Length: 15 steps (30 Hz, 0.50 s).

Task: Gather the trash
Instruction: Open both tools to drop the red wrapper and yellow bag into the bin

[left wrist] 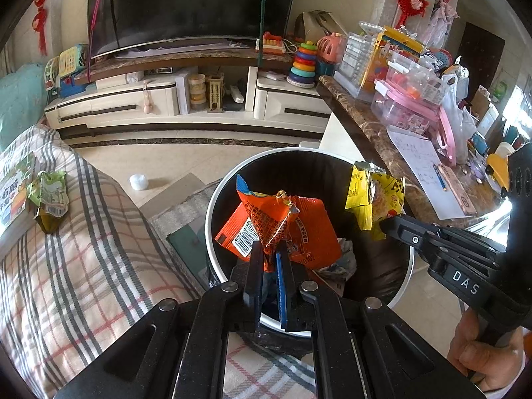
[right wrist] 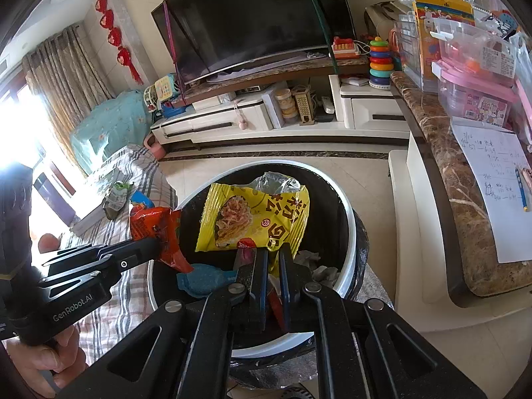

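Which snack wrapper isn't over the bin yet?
The green wrapper, lying on the checked blanket. The orange and yellow ones are held above the bin.

Daylit, sharp; window (right wrist: pixel 20 126) glare (left), fisheye-bent edges

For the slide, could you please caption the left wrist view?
Left gripper holds an orange wrapper over the trash bin.

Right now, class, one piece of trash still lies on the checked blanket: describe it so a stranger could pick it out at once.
Start at the round white-rimmed trash bin, then look left across the checked blanket. Near its far edge, beside a large printed book, lies a crumpled green wrapper. It is the only green packet, and the only one no tongs hold; the other two are orange and yellow.
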### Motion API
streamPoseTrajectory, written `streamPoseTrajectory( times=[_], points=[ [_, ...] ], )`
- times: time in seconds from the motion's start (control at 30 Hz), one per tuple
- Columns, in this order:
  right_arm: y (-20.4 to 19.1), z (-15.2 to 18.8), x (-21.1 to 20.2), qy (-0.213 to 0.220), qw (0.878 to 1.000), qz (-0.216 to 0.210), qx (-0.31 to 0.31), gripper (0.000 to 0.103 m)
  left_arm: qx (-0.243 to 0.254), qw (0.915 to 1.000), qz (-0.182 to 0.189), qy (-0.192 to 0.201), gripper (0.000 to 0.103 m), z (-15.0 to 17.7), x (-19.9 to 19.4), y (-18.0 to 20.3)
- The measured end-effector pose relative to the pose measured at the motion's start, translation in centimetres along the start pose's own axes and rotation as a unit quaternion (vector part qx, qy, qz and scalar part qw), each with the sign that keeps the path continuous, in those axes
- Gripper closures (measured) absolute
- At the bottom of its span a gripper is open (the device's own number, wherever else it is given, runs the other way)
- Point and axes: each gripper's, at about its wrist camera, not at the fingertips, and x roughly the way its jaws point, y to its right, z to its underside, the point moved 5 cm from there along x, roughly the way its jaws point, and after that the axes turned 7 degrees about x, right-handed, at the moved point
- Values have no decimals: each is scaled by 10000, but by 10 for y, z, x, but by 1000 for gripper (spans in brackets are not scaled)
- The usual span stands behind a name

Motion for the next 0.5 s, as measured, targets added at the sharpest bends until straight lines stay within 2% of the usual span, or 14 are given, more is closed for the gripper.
streamPoseTrajectory(
  times=[0.1, 0.23, 0.3, 0.37, 0.4, 0.47, 0.5],
  points=[
    [1, -1, 1, -3, 10000, 10, 0, 93, -20, 10000, 35, -45, 94, -1, 2, -1],
    [4, -2, 2, -18, 10000, 21, 10, 91, 15, 10000, -42, 33, 64, -4, -4, -1],
    [5, -3, 3, -66, 10000, -1, 18, 89, -8, 9999, -116, 101, 56, -2, -10, -3],
    [5, -2, 1, -68, 10000, -25, 51, 74, -93, 9997, -157, 140, 51, 3, -17, -8],
    [5, -1, -3, -37, 10000, -34, 73, 71, -156, 9996, -178, 165, 49, 7, -21, -10],
    [4, 0, -10, 27, 9999, -102, 122, 61, -290, 9991, -242, 217, 36, 16, -31, -15],
    [2, 2, -17, 99, 9997, -173, 158, 57, -369, 9986, -267, 257, 33, 22, -37, -16]
  ],
)
